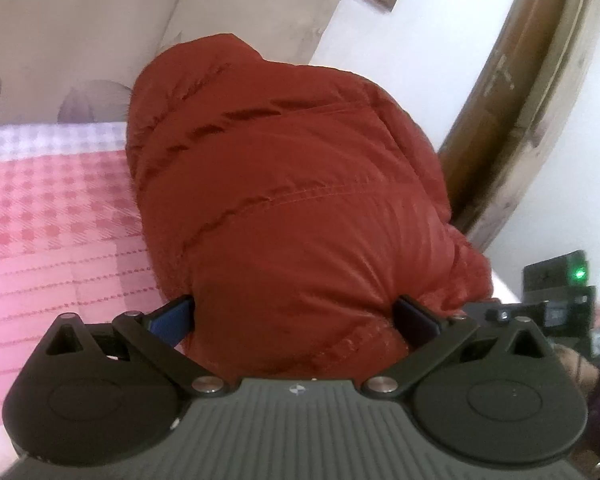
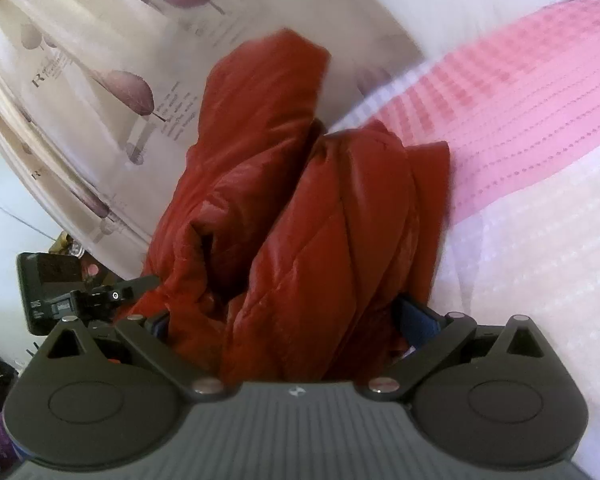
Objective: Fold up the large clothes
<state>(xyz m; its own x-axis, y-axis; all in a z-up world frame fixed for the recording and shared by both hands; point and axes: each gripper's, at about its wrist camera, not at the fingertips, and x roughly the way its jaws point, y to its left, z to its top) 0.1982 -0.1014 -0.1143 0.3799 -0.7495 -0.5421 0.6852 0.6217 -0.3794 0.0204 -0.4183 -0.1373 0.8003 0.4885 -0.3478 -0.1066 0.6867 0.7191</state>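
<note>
Nearest, the left hand-held gripper is clamped on a thick bunch of the red jacket, and the right hand-held gripper grips another bunched part. The jacket hangs lifted between them, above the pink checked bed. Best to keep both grips level and lower it evenly so the padded layers land flat. Beyond hangs a printed curtain.

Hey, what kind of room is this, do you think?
Probably a bedroom at home: a pink checked bedspread lies under the red padded jacket, leaf-print curtains hang behind, and a wooden door frame stands to one side.
</note>
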